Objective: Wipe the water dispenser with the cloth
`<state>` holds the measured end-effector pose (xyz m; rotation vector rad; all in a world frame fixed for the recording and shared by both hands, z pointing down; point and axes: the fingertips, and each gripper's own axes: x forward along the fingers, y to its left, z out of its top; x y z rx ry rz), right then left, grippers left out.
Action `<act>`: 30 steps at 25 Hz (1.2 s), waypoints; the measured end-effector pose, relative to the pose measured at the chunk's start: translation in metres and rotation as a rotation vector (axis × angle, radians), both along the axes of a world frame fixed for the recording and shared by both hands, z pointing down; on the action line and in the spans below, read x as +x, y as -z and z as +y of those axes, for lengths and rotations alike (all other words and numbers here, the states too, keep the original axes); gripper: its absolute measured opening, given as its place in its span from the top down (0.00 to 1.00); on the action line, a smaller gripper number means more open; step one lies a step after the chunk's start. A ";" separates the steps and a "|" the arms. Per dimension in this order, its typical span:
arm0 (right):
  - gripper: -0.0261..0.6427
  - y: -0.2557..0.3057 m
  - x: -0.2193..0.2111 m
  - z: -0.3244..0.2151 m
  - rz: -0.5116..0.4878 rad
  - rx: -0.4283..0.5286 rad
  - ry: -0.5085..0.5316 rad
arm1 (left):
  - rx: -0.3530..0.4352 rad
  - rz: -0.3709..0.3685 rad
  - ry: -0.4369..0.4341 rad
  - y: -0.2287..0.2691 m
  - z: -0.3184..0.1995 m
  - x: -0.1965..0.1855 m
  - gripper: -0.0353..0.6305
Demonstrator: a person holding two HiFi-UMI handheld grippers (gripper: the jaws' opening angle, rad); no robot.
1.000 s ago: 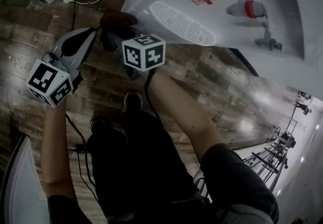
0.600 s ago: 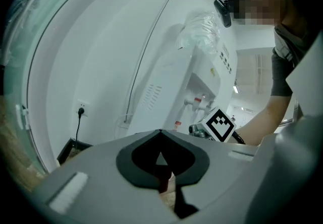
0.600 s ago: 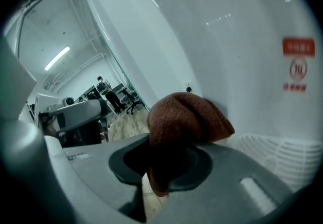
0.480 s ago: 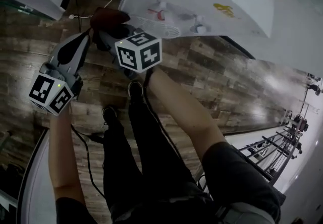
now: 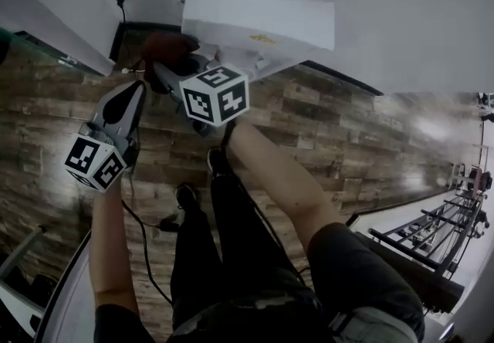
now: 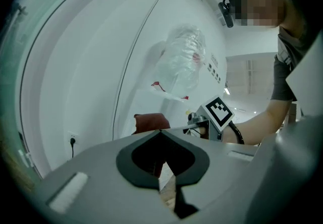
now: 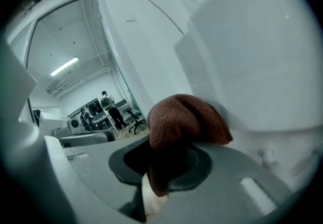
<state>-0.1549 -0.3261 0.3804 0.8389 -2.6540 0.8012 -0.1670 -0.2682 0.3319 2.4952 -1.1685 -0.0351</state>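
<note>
while the cloth [image 7: 184,117] is pinched in the right hand-held gripper [image 7: 164,160], the water dispenser [image 7: 252,61] is seen directly ahead, nearly touched; left hand-held gripper [image 6: 160,134] is pressed together, empty, farther off.

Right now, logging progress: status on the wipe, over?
Right tool shut on the brown terry cloth, at the white plastic water dispenser. Left tool shut, empty. Nothing blocking.
</note>
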 end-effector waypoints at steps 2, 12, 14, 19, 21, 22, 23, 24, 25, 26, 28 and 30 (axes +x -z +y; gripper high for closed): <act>0.88 0.025 0.003 0.000 -0.007 0.025 -0.015 | 0.020 0.012 -0.020 0.016 0.007 0.005 0.94; 0.88 0.099 0.020 0.012 0.026 0.108 -0.056 | 0.097 0.003 -0.106 0.108 0.044 0.031 0.94; 0.88 0.108 0.026 0.031 0.040 0.125 -0.066 | 0.112 0.001 -0.121 0.121 0.057 0.032 0.94; 0.88 0.139 0.042 0.092 0.035 0.165 -0.104 | 0.173 -0.039 -0.149 0.135 0.080 0.035 0.94; 0.88 0.149 0.052 0.114 0.066 0.209 -0.117 | 0.181 -0.056 -0.155 0.132 0.090 0.040 0.93; 0.88 0.152 0.059 0.124 0.081 0.225 -0.132 | 0.179 -0.046 -0.151 0.129 0.095 0.043 0.94; 0.87 0.156 0.069 0.133 0.089 0.234 -0.151 | 0.171 -0.029 -0.146 0.127 0.099 0.046 0.94; 0.88 0.160 0.081 0.141 0.092 0.239 -0.173 | 0.161 -0.012 -0.139 0.125 0.103 0.049 0.93; 0.88 0.166 0.093 0.150 0.091 0.243 -0.197 | 0.152 0.000 -0.134 0.125 0.106 0.053 0.94; 0.88 0.171 0.107 0.158 0.089 0.250 -0.222 | 0.144 0.006 -0.132 0.124 0.111 0.057 0.94; 0.88 0.182 0.135 0.177 0.090 0.271 -0.275 | 0.132 0.008 -0.138 0.125 0.122 0.066 0.94; 0.88 0.187 0.164 0.198 0.100 0.279 -0.326 | 0.123 0.010 -0.156 0.127 0.138 0.078 0.94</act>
